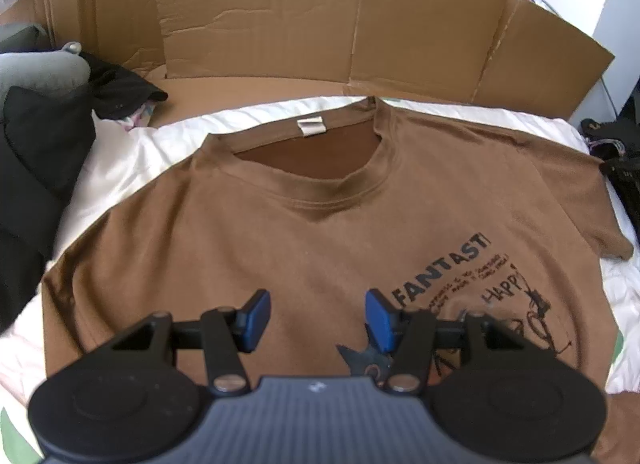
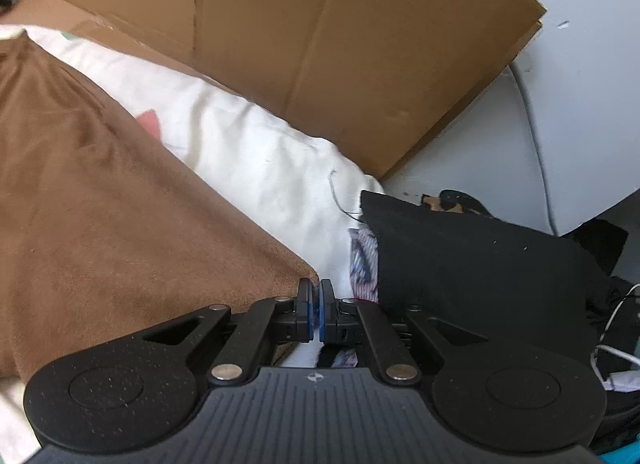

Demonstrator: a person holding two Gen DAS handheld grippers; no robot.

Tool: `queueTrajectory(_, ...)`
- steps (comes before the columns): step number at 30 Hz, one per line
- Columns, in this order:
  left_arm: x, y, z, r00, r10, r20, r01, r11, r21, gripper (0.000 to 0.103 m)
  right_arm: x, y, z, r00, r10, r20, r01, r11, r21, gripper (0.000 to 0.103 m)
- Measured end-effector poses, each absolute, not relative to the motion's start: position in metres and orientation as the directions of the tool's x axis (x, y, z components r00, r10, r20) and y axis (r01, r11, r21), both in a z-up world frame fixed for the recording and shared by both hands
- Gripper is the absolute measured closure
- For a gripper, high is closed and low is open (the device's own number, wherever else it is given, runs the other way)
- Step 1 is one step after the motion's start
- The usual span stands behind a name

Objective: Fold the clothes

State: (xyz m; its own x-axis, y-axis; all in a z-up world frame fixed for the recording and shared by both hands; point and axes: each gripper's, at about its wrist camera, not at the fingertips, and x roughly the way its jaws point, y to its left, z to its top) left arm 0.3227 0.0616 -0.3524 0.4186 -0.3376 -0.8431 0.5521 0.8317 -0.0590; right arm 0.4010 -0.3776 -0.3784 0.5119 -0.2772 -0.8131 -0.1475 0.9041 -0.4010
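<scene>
free: white bedding (image 2: 256, 152) bare between shirt (image 1: 304, 232) and cardboard (image 1: 260, 20), open strip at the shirt's right corner | blocked: cardboard wall stands along the far side | left: black clothes (image 1: 36, 168) heaped beside the shirt | right: black garment (image 2: 472, 264) and cables (image 2: 612, 328) near the corner
</scene>
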Motion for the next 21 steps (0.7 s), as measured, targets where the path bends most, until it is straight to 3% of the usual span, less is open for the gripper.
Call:
queueTrajectory(14,0.325,0.066,-0.355,0.422,-0.328,-0.845,0.543,0.838,-0.054,0.047,0.434,-0.385,-0.393,0.445,-0.340,-0.828,-0.148,0.884,-0.443,0.102)
queueTrajectory(19,0.329,0.060,-0.349,0.425,-0.345,-0.837,0.566,0.823,-0.052,0.047,0.433,-0.382,-0.376,0.456,-0.307,-0.836,-0.144,0.901,-0.409,0.096)
queueTrajectory(21,0.334,0.054,-0.345,0.433,-0.355,-0.829,0.579,0.814,-0.046,0.047,0.431,-0.378,-0.363,0.482,-0.277,-0.831,-0.158,0.906,-0.393,0.086)
